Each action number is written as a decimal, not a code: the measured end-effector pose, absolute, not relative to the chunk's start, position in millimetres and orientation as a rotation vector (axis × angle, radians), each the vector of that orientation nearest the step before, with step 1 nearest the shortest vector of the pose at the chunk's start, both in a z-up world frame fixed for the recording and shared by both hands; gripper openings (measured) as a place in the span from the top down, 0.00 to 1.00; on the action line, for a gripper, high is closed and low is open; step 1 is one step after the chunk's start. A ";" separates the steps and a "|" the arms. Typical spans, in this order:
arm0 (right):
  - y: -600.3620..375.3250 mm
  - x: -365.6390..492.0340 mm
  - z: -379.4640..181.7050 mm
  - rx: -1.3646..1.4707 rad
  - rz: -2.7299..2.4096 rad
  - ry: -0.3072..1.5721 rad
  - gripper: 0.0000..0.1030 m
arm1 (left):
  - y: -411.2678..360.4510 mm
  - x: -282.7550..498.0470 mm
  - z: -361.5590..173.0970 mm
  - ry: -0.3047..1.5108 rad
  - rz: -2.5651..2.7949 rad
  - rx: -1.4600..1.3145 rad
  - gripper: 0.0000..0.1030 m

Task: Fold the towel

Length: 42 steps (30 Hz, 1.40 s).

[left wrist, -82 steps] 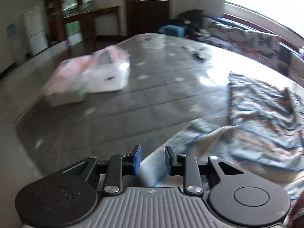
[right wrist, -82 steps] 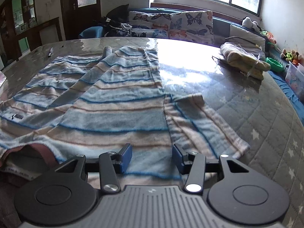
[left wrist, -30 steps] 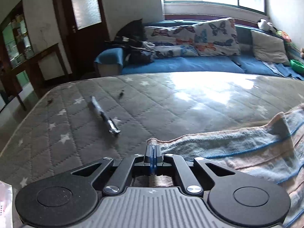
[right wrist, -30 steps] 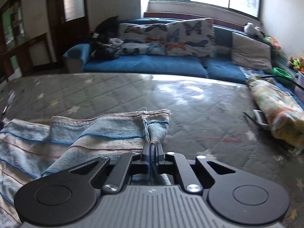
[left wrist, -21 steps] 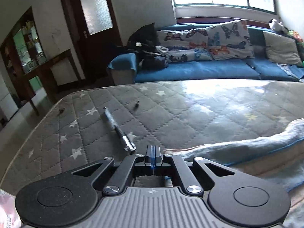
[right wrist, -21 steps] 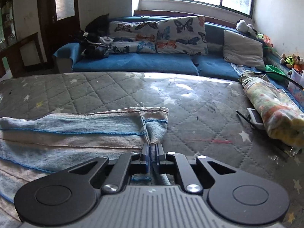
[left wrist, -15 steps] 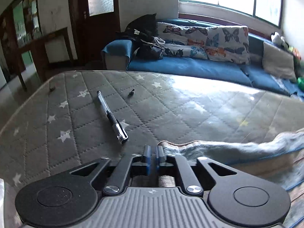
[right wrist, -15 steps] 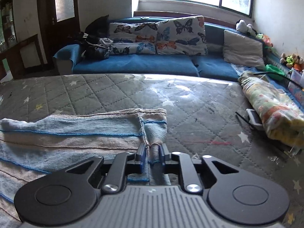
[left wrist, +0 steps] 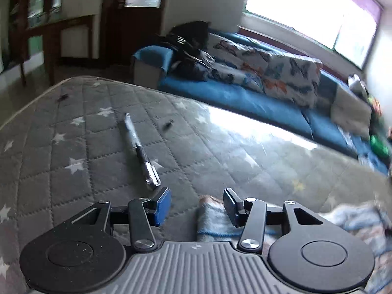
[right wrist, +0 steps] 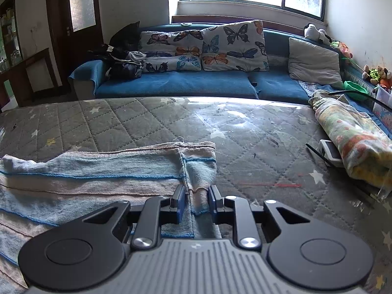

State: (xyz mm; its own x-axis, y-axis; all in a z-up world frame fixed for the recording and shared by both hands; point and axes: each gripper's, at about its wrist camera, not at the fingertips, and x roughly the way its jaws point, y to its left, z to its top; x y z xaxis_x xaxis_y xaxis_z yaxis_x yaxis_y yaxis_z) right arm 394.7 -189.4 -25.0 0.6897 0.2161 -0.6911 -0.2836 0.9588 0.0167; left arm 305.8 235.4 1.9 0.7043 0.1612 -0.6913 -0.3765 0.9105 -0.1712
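A striped blue, pink and beige towel (right wrist: 93,176) lies folded on the grey quilted mattress (right wrist: 245,142), its folded edge running left to right. My right gripper (right wrist: 194,202) is open, its jaws parted around the towel's right corner without clamping it. In the left wrist view, the towel's left corner (left wrist: 210,216) rests on the mattress (left wrist: 220,152) between the wide-apart jaws of my left gripper (left wrist: 197,202), which is open and slightly tilted.
A pen (left wrist: 140,150) lies on the mattress just ahead and left of the left gripper. A rolled patterned blanket (right wrist: 352,142) and a small white device (right wrist: 329,150) sit at the right edge. A blue sofa (right wrist: 196,83) with butterfly cushions runs behind.
Both grippers were shut on the towel's corners a second ago and have opened, letting the corners drop onto the mattress. The left one has opened wider and swung its view leftward.
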 end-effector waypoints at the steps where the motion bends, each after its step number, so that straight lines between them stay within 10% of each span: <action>1: -189.1 394.7 -25.0 -0.095 0.281 0.761 0.80 | 231.8 308.8 -0.3 0.745 0.296 -0.294 0.51; 3: -188.6 394.6 -25.1 -0.099 0.282 0.762 0.78 | 223.9 314.6 -4.1 0.765 0.287 -0.260 0.53; 6: -188.4 394.3 -25.1 -0.103 0.283 0.763 0.76 | 212.8 318.4 -7.7 0.762 0.264 -0.211 0.91; 10: -188.6 392.9 -25.3 -0.112 0.279 0.763 0.76 | 199.2 306.7 7.3 0.671 0.239 -0.160 0.95; 16: -189.7 391.8 -26.3 -0.121 0.269 0.758 0.71 | 176.1 276.8 41.3 0.450 0.186 -0.039 0.95; 24: -191.3 394.9 -27.6 -0.118 0.261 0.755 0.66 | 178.7 301.1 7.3 0.598 0.292 0.021 0.94; 30: -194.3 393.2 -24.8 -0.118 0.259 0.754 0.65 | 186.8 300.4 -1.9 0.645 0.350 0.001 0.56; 42: -182.6 331.2 -4.0 -0.209 0.418 0.783 0.61 | 151.9 240.6 12.0 0.684 0.181 -0.013 0.54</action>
State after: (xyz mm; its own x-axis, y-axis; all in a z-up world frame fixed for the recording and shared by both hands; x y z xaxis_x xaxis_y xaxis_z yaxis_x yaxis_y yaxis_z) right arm 331.2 -182.6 -4.0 0.6325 0.2861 -0.7198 -0.4385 0.8983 -0.0283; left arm 240.6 151.9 12.0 0.7602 0.1620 -0.6292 -0.1706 0.9842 0.0472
